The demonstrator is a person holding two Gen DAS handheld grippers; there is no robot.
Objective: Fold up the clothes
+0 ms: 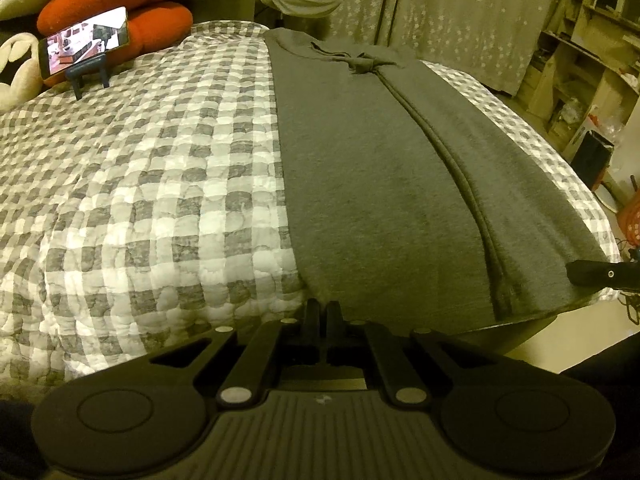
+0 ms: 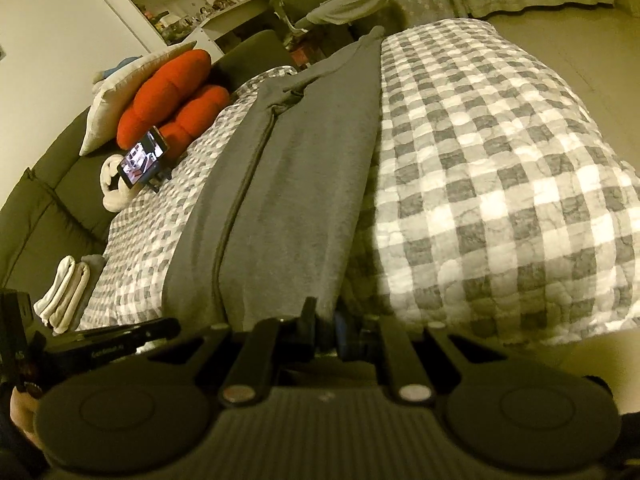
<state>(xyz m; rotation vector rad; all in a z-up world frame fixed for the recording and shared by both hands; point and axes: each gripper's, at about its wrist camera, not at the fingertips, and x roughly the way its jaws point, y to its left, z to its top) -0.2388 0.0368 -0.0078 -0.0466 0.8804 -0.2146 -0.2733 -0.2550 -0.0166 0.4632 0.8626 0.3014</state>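
Note:
A long grey garment [image 1: 380, 184] lies lengthwise on a grey-and-white checked quilt [image 1: 140, 184], with a seam down its middle and a drawstring knot at the far end. My left gripper [image 1: 323, 306] is shut, its fingertips pinching the near left corner of the hem. The right gripper's dark finger [image 1: 592, 274] shows at the near right corner. In the right wrist view the same garment [image 2: 288, 200] runs away from me, and my right gripper [image 2: 324, 314] is shut on its near right corner. The left gripper [image 2: 132, 332] sits low at the left.
A phone on a small stand [image 1: 86, 40] plays at the quilt's far left, by red cushions [image 1: 120, 4] and a white pillow [image 2: 120, 92]. Folded white cloths [image 2: 64, 292] lie on the dark sofa. Shelves [image 1: 580, 60] and an orange basket [image 1: 630, 224] stand right, with bare floor [image 2: 592, 56] beyond.

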